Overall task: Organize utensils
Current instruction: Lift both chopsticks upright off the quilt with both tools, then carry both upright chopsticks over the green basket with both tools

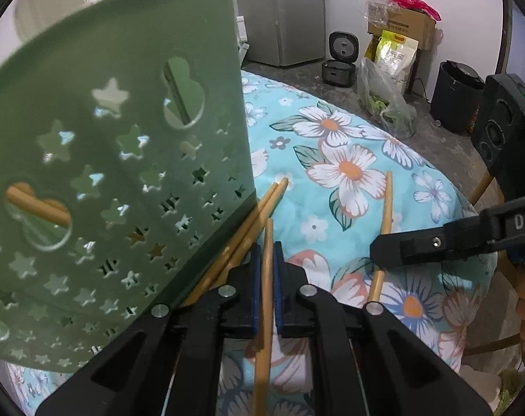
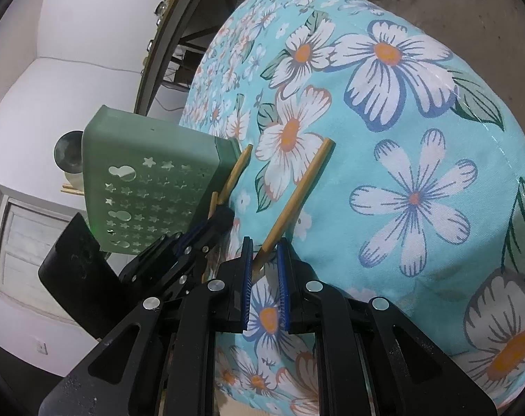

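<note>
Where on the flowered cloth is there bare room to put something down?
Free: the blue flowered tablecloth right of the single bamboo chopstick, out to the table edge. Crowded: beside the green star-perforated plastic holder, where two loose chopsticks lie.

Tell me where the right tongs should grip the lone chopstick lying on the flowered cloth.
Grip the lone chopstick near its close end, which sits between the open right tongs. Come low along its length: it lies flat on the cloth pointing away, so the pads should close across its thin shaft.
</note>
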Tool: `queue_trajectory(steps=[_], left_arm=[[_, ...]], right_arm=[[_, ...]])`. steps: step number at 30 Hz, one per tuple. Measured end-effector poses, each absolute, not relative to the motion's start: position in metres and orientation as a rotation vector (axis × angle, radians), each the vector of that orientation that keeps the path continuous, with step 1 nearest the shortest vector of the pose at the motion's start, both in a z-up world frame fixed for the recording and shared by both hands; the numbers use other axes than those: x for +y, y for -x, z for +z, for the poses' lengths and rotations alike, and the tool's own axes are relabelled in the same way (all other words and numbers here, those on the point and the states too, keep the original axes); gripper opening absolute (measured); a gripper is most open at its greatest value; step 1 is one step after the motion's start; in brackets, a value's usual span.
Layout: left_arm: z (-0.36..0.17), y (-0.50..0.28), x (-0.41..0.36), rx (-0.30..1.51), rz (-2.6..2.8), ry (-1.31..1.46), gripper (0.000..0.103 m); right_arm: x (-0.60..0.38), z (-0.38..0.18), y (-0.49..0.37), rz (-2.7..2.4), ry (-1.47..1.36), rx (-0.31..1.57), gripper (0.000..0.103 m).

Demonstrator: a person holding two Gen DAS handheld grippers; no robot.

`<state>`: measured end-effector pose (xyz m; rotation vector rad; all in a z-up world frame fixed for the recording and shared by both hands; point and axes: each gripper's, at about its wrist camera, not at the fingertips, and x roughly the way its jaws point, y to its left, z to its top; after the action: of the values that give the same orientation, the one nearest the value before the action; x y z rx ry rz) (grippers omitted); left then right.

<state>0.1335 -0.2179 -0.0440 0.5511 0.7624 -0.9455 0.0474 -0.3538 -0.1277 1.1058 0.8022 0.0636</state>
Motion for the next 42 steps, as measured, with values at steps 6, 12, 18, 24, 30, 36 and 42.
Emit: queue_trajectory(steps=[6, 12, 18, 24, 30, 36, 42], left_arm=[[-0.021, -0.124, -0.2, 0.717, -0.941, -0.506, 0.005], [0.019, -0.114, -0.175, 0.643, -0.954, -0.433, 0.005], [0.059, -0.109, -0.151, 0.587, -0.97, -0.354, 0.005], [0.088, -0.105, -0.13, 0.558, -0.979, -0.309, 0.005], [0.111, -0.1, -0.111, 0.523, -0.962, -0.275, 0.005], [0.126, -0.091, -0.097, 0.479, -0.944, -0.259, 0.005], [0.138, -0.085, -0.088, 0.442, -0.936, -0.245, 0.005]], right_arm=[[-0.353, -0.117, -0.04, 0.062, -1.09, 0.766, 0.01], [-0.346, -0.087, -0.036, 0.062, -1.001, 0.703, 0.009], [-0.333, -0.054, -0.032, 0.05, -0.872, 0.645, 0.007], [-0.317, -0.027, -0.034, 0.038, -0.744, 0.601, 0.005], [-0.302, -0.009, -0.034, 0.026, -0.65, 0.572, 0.005], [-0.294, 0.001, -0.028, 0.023, -0.621, 0.55, 0.005], [-0.289, 0.014, -0.027, 0.018, -0.586, 0.52, 0.004]])
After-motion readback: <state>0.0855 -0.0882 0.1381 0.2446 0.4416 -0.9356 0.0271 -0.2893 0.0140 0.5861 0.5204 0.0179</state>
